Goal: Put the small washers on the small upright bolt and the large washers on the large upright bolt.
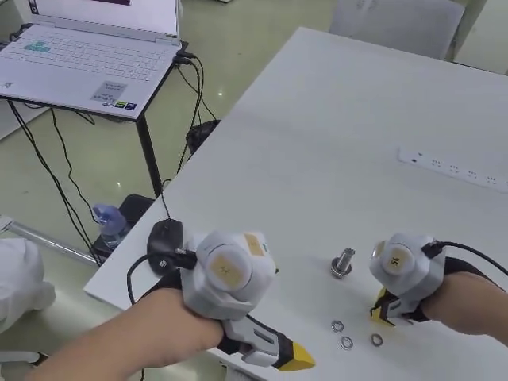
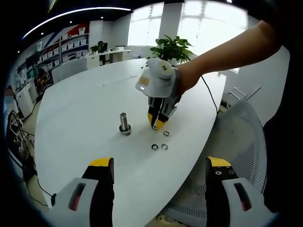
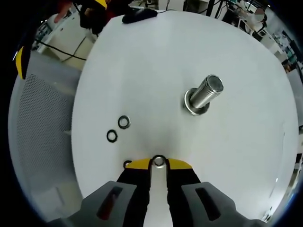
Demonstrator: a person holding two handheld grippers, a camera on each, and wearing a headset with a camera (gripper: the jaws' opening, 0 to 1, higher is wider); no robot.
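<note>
A steel upright bolt (image 1: 342,263) (image 2: 124,124) (image 3: 203,97) stands on the white table (image 1: 333,135). Three small washers (image 1: 346,343) (image 2: 164,146) (image 3: 124,122) lie loose near the table's front edge. My right gripper (image 1: 382,314) (image 3: 159,164) points down just right of them, tips at the table, shut on one small washer (image 3: 159,161); one loose washer lies half hidden by its left jaw. The left gripper view also shows the right gripper (image 2: 158,122) beside the washers. My left gripper (image 1: 295,362) (image 2: 160,165) hovers at the near edge, open and holding nothing.
A white power strip (image 1: 452,168) lies at the table's far right. A black puck-like device (image 1: 165,238) with a cable sits at the left corner. A laptop (image 1: 87,55) rests on a stand beyond the edge, a water bottle (image 1: 111,222) on the floor. A mesh chair (image 2: 239,137) stands close.
</note>
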